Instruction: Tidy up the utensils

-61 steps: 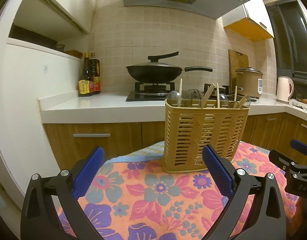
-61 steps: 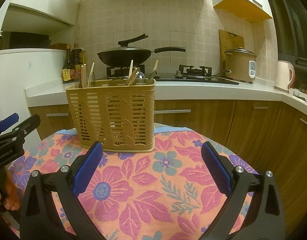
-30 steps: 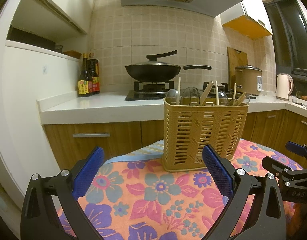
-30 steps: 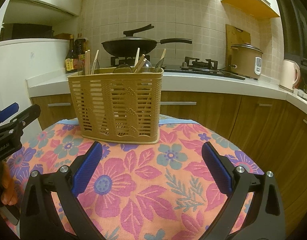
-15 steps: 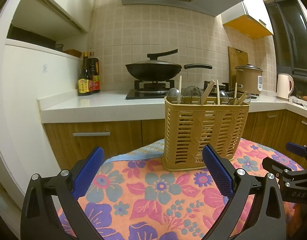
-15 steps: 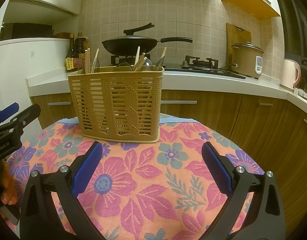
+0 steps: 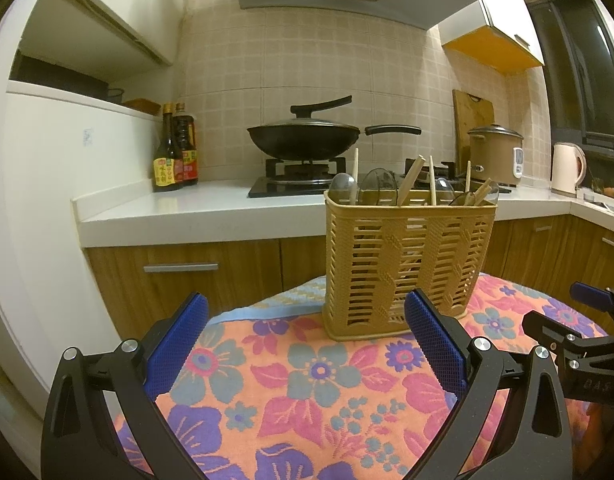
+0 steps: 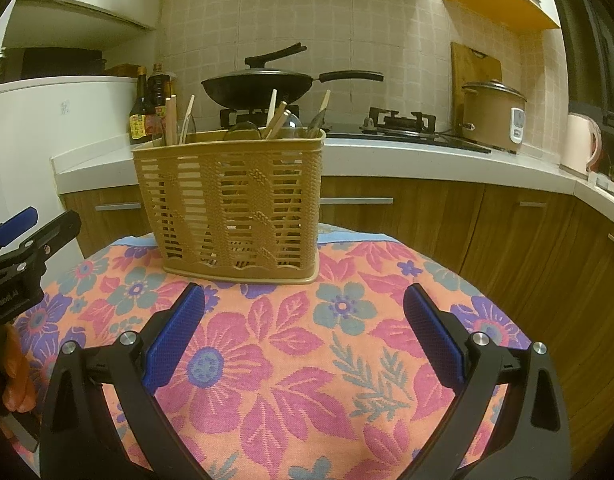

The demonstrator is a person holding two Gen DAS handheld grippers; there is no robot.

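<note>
Utensils (image 7: 411,184) stand in basket (image 8: 231,204) at 12 o'clock. Left gripper (image 7: 305,344) and right gripper (image 8: 303,336) spread wide, empty. Fits sorting pending or finished.

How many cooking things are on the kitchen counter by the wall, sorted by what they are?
Bottles: 2
Wok: 1
Rice cooker: 1
Kettle: 1
Cutting board: 1
Total: 6
</note>
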